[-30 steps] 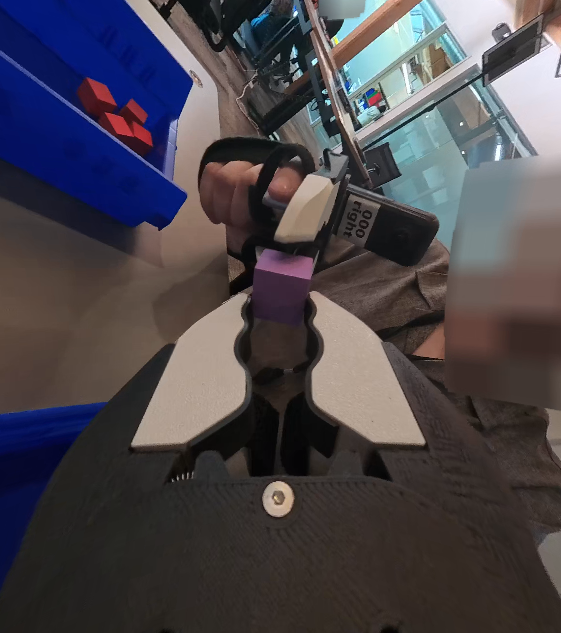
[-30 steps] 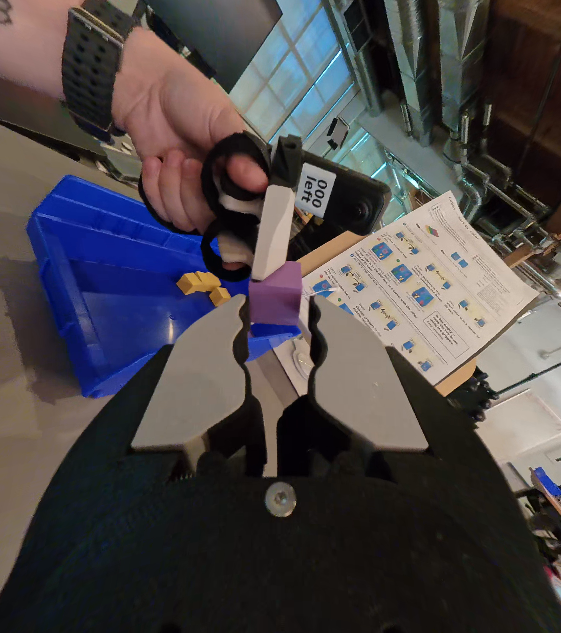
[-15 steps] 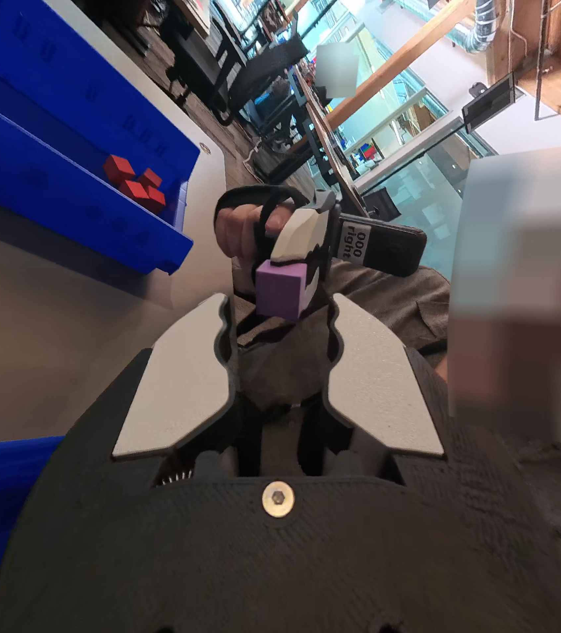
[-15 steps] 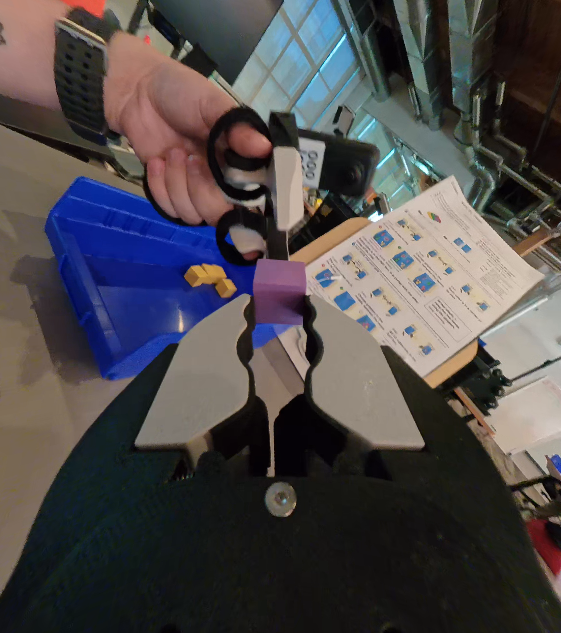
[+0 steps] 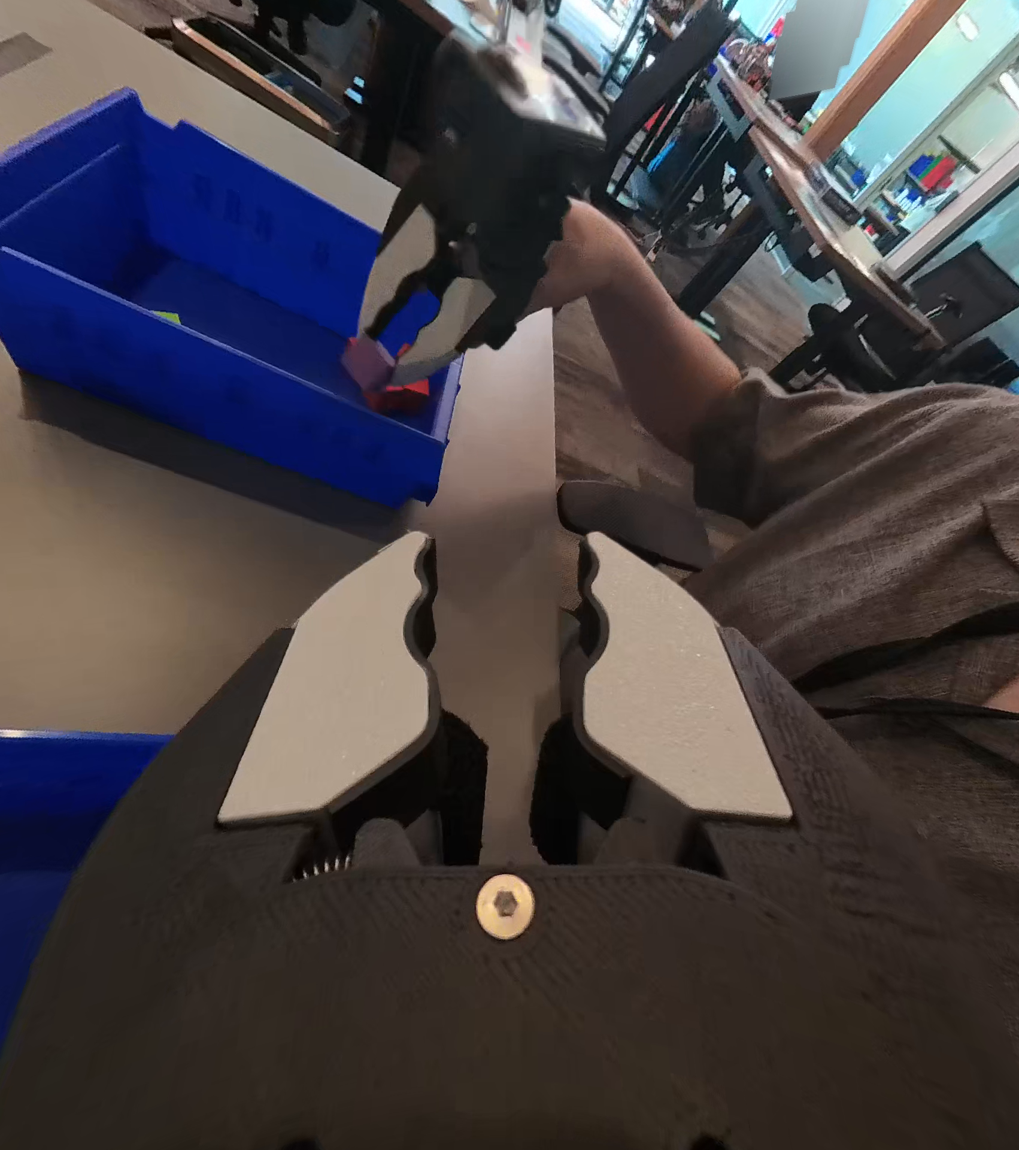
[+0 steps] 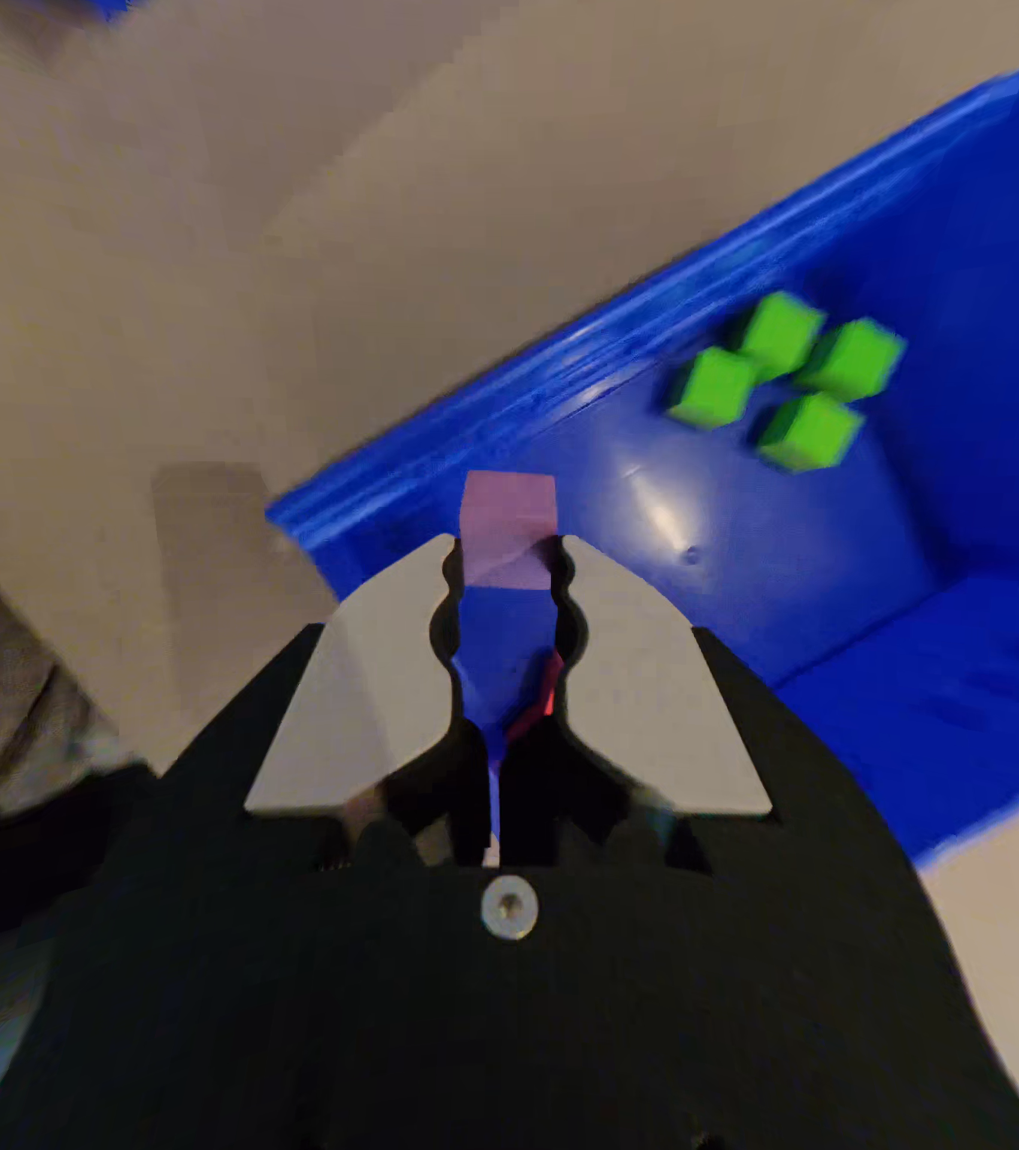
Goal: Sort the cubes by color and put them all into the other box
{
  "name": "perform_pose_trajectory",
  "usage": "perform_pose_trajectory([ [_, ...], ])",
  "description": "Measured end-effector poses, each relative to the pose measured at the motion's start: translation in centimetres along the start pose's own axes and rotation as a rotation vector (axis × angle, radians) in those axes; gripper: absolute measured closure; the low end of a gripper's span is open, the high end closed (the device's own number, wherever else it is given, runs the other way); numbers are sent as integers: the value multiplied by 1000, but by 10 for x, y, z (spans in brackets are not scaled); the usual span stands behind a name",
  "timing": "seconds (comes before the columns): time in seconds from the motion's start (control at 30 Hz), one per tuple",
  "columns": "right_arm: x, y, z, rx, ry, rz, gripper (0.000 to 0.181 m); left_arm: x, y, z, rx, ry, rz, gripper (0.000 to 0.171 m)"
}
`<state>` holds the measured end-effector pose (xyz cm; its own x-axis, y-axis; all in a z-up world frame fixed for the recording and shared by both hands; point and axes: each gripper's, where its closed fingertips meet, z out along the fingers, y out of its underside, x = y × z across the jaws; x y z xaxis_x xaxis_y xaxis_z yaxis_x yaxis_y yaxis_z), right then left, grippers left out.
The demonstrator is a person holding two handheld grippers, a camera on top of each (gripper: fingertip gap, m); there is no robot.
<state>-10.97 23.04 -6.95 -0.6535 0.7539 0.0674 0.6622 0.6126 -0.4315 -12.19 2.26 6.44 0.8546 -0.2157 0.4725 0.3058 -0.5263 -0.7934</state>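
My right gripper [image 6: 507, 551] is shut on a purple cube [image 6: 507, 510] and holds it low inside a blue bin [image 6: 557, 398], close to the bin's near corner. Several green cubes [image 6: 787, 379] lie farther along the bin floor. A sliver of a red cube [image 6: 543, 694] shows between the fingers. The left wrist view shows that right gripper [image 5: 395, 367] from afar, with the purple cube [image 5: 367, 364] just above red cubes [image 5: 404, 395] in the bin [image 5: 183, 373]. My left gripper [image 5: 507, 554] is open and empty above the table near its edge.
A second blue bin [image 5: 28, 803] sits at the lower left of the left wrist view. The grey table [image 5: 90, 591] ends at an edge on the right. Beyond it are a person's arm [image 5: 650, 323], lap [image 5: 899, 560] and a black armrest [image 5: 631, 529].
My left gripper let go of the purple cube and drew back, open. My right gripper closed on the cube and carried it down into the blue bin.
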Motion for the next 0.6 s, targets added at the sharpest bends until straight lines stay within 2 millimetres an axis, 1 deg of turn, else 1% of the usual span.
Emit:
perform_pose_trajectory([
  [0.07,-9,18,20,-85,-98,-63,154,0,3,1,-8,-4,-4,128],
  [0.13,-12,32,37,-177,-144,-120,154,-1,4,0,-12,-4,-15,129],
  [0.17,-13,36,44,-203,-161,-142,154,-2,4,0,-12,-7,-19,130],
  [0.23,-17,37,52,-219,-203,-157,154,-3,6,-2,-15,-19,-23,130],
  [0.37,-24,42,58,-274,-261,-181,154,-8,8,-8,-21,-43,-34,130],
  [0.5,-31,38,61,-277,-291,-199,154,-16,11,-9,-36,-63,-48,130],
  [0.6,-31,38,65,-303,-279,-206,154,-22,13,-9,-46,-70,-56,130],
])
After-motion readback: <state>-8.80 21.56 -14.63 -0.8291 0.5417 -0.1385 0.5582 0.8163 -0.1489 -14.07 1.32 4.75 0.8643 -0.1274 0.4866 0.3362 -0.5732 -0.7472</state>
